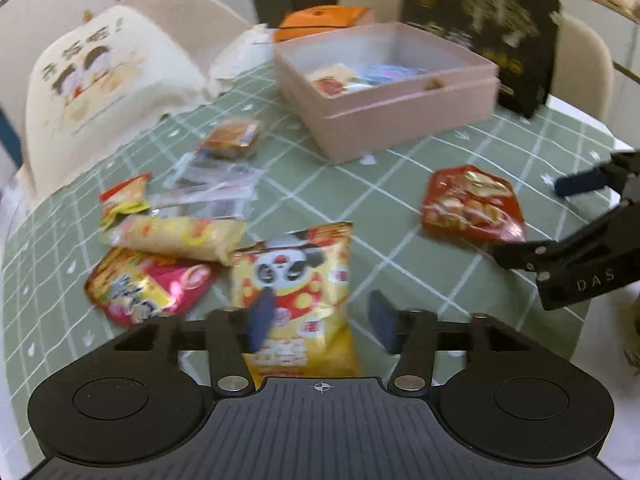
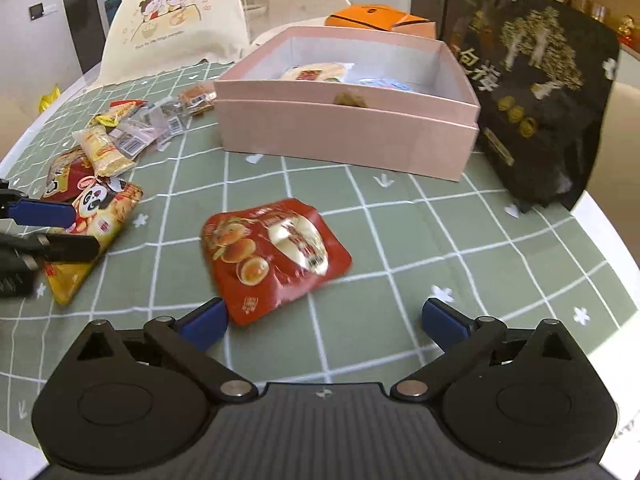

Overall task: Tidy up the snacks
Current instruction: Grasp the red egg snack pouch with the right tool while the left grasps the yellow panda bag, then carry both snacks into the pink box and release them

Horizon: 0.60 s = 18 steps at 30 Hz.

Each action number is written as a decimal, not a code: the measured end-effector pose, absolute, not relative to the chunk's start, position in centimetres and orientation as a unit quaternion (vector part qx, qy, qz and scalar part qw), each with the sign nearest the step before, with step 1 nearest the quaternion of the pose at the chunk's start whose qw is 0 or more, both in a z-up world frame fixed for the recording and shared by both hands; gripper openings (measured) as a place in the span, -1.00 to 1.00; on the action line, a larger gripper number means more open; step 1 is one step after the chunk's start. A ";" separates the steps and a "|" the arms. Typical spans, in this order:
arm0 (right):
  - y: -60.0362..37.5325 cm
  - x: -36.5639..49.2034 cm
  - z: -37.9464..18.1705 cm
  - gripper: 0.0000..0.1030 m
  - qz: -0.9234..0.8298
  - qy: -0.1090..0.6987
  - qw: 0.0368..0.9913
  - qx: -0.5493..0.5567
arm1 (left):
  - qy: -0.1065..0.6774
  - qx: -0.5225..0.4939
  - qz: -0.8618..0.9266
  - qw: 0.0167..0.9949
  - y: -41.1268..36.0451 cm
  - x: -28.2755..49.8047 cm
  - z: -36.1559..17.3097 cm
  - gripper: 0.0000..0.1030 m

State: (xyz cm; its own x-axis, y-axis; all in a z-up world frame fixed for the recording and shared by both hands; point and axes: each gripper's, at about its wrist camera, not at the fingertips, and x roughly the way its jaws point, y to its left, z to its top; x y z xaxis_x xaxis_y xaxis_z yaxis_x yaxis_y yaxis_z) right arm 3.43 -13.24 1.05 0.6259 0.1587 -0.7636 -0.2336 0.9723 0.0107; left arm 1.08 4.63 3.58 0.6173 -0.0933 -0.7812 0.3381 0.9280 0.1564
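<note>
Snacks lie scattered across the green checked tablecloth [image 2: 400, 240] in front of you, and both of your grippers hang over them with nothing held. Your left gripper [image 1: 322, 316] has its blue fingers [image 1: 261, 316] spread apart over the yellow panda packet [image 1: 296, 280], which lies flat on the cloth between them; the pads are not pressing on it. Your right gripper [image 2: 324, 320] stands wide open just short of the red pastry packet [image 2: 276, 258], whose near corner sits close to the left fingertip, though you cannot tell whether they touch. To the left of the panda packet you have a loose pile: a pink and gold packet [image 1: 144, 284], a pale yellow packet [image 1: 176, 236], a small red and yellow packet [image 1: 124, 196], some clear wrappers [image 1: 216, 188] and a small brown cake in plastic [image 1: 232, 138]. Beyond them sits the pink box [image 2: 348, 132], open at the top, with a few wrapped snacks already inside. A black bag with gold trees [image 2: 536, 92] stands just right of the box, an orange box [image 2: 380, 20] lies behind it, and a cream chair cover with a cartoon print [image 2: 176, 12] shows at the table's far left.
</note>
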 end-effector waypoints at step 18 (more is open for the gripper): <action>-12.1 3.3 3.2 1.00 0.180 0.393 0.897 -0.090 | 0.469 0.043 -0.115 0.874 9.2 3.7 3.2 0.50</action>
State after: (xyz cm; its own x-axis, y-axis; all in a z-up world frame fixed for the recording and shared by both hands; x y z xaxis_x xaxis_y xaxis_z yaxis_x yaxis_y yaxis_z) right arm 3.31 -12.11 3.20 0.6259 0.2512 -0.7383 -0.3933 0.9192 -0.0208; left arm 3.67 9.18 3.17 0.5331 -0.1604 -0.8307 0.2404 0.9701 -0.0331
